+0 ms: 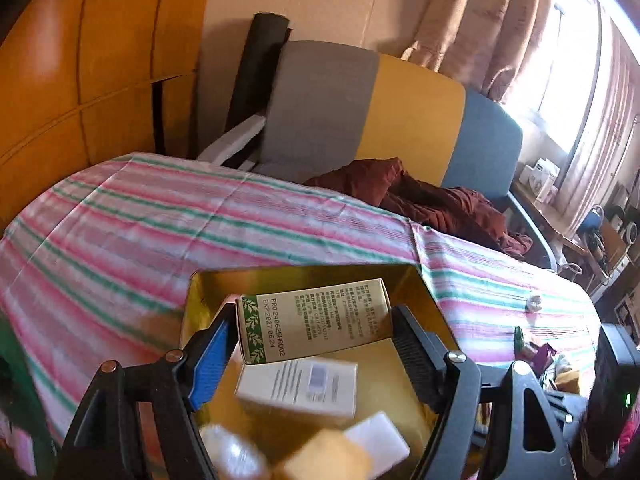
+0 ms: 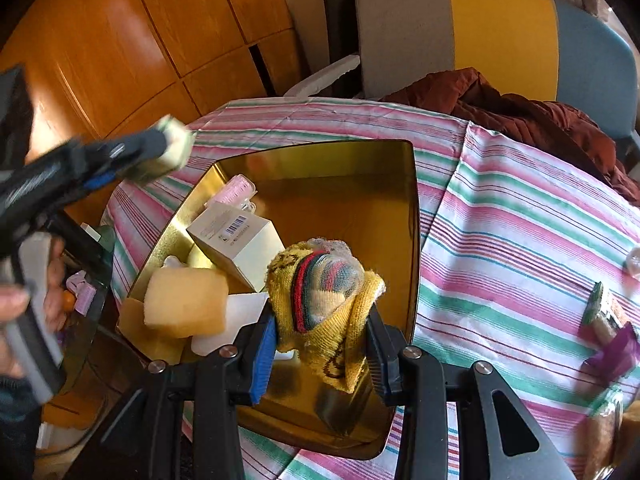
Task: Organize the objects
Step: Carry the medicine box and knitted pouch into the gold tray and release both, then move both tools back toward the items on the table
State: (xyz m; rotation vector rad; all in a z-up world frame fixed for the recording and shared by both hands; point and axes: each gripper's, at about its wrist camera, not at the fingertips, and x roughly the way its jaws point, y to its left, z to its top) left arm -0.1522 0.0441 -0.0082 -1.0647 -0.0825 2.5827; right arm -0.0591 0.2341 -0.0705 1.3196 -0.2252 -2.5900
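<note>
My left gripper (image 1: 314, 316) is shut on a beige carton with green leaf print (image 1: 316, 320), held above the gold tin (image 1: 208, 280). The right wrist view shows that gripper (image 2: 160, 148), blurred, over the tin's left corner. My right gripper (image 2: 320, 320) is shut on a yellow knitted bundle with striped cloth inside (image 2: 324, 292), above the gold tin (image 2: 414, 216). Inside the tin lie a white box with a barcode (image 2: 236, 240), a yellow sponge (image 2: 186, 302), a pink roller (image 2: 236, 188) and a white block (image 2: 236, 312).
The tin stands on a table under a pink, green and white striped cloth (image 2: 500, 220). Small items lie at its right: a green-capped object (image 2: 596, 304) and a purple wrapper (image 2: 616, 348). Behind are a chair (image 2: 480, 32) with a maroon garment (image 2: 520, 116), and a wooden cabinet (image 2: 120, 40).
</note>
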